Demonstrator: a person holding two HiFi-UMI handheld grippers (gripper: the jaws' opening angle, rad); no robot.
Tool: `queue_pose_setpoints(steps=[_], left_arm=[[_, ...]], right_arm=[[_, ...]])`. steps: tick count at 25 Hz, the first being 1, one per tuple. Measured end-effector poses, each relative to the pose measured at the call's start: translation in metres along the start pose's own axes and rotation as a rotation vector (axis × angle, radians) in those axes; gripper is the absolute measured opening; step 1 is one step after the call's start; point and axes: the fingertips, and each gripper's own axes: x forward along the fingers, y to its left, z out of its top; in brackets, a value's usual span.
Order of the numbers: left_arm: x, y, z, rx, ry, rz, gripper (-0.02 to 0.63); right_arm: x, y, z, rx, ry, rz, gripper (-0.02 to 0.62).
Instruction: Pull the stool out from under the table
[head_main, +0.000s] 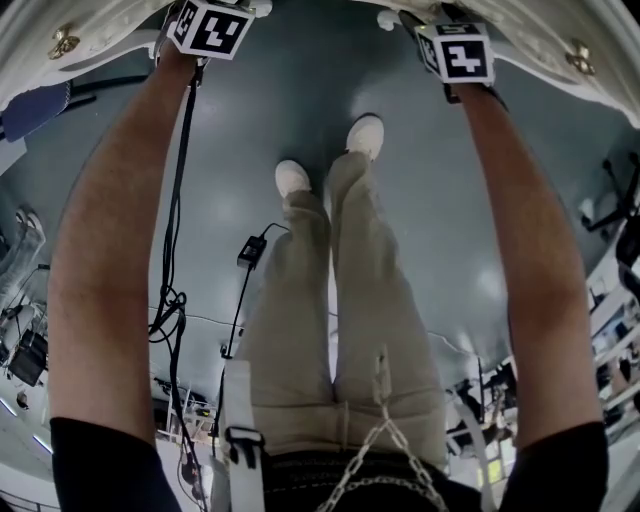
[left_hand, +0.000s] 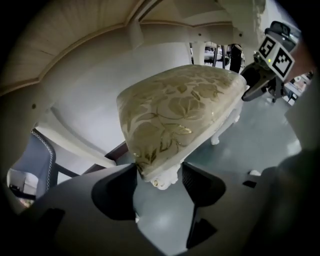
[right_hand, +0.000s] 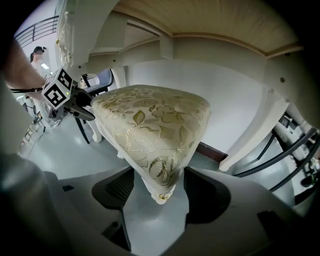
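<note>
The stool (left_hand: 175, 105) has a gold floral cushion on a white carved frame and stands under the white table (left_hand: 75, 45). One near corner of it lies between the jaws of my left gripper (left_hand: 159, 182), which stands open, its pads close beside the corner. The other near corner of the stool (right_hand: 150, 120) sits between the jaws of my right gripper (right_hand: 159, 187), also open. In the head view both arms reach forward to the table rim (head_main: 560, 60); only the marker cubes (head_main: 210, 28) (head_main: 455, 52) show, the jaws are hidden.
The person's legs and white shoes (head_main: 330, 180) stand on the grey floor just behind the table. Cables (head_main: 175, 300) and a power adapter (head_main: 250, 250) lie at the left. A blue chair (left_hand: 40, 160) is left of the stool; a white table leg (right_hand: 250, 140) is right.
</note>
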Motion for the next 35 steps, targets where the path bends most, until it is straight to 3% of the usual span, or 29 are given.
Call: queue_pose_setpoints(steps=[6, 9, 13, 15, 19, 23, 35], left_arm=[[-0.008, -0.025, -0.012, -0.054, -0.021, -0.031, 0.267], [-0.018, -0.040, -0.028, -0.088, -0.006, -0.073, 0.267], [-0.021, -0.045, -0.042, 0.013, -0.012, -0.063, 0.267], [-0.015, -0.047, -0.035, 0.024, -0.001, -0.066, 0.268], [-0.008, -0.046, -0.020, -0.086, 0.056, -0.122, 0.282], [-0.012, -0.041, -0.026, -0.136, 0.042, -0.107, 0.281], [-0.026, -0.061, -0.051, -0.145, 0.055, -0.111, 0.275]], right_arm=[[-0.003, 0.003, -0.006, 0.028, 0.014, -0.004, 0.287], [-0.002, -0.001, -0.013, -0.020, 0.042, -0.045, 0.287], [0.001, 0.002, -0.019, -0.087, 0.060, 0.002, 0.287], [0.000, -0.003, -0.020, -0.082, 0.064, 0.013, 0.295], [0.001, -0.008, -0.020, -0.030, 0.062, -0.023, 0.299], [-0.003, 0.013, -0.018, 0.026, 0.090, -0.023, 0.299], [-0.020, 0.035, -0.052, 0.053, 0.129, -0.063, 0.298]])
